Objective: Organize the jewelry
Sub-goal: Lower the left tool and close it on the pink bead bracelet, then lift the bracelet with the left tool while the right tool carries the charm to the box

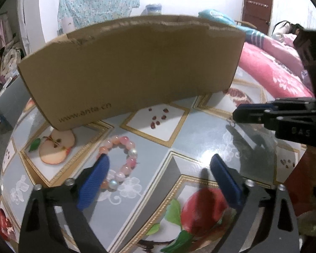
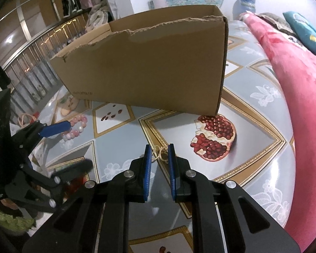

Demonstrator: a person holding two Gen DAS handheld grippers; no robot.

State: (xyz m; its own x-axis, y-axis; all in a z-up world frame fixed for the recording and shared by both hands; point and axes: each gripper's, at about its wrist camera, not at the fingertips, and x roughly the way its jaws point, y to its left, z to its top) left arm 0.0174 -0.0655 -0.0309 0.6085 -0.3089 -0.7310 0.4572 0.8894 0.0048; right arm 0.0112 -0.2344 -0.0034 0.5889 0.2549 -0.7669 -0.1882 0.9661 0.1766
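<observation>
A pink and pearl bead bracelet [image 1: 121,162] lies on the patterned tablecloth, partly behind my left gripper's left finger [image 1: 94,181]. My left gripper [image 1: 158,164] is open, low over the table, with the bracelet at its left pad. In the right wrist view the bracelet [image 2: 76,127] shows at far left. My right gripper [image 2: 159,152] is nearly closed around a small gold chain piece [image 2: 160,152] at its fingertips; the pads touch or almost touch it. The right gripper also shows in the left wrist view [image 1: 234,115].
An open cardboard box [image 1: 132,67] stands on the table behind both grippers, also in the right wrist view [image 2: 149,63]. A pink quilt [image 2: 301,88] lies along the right edge. The tablecloth [image 2: 252,151] has printed fruit pictures.
</observation>
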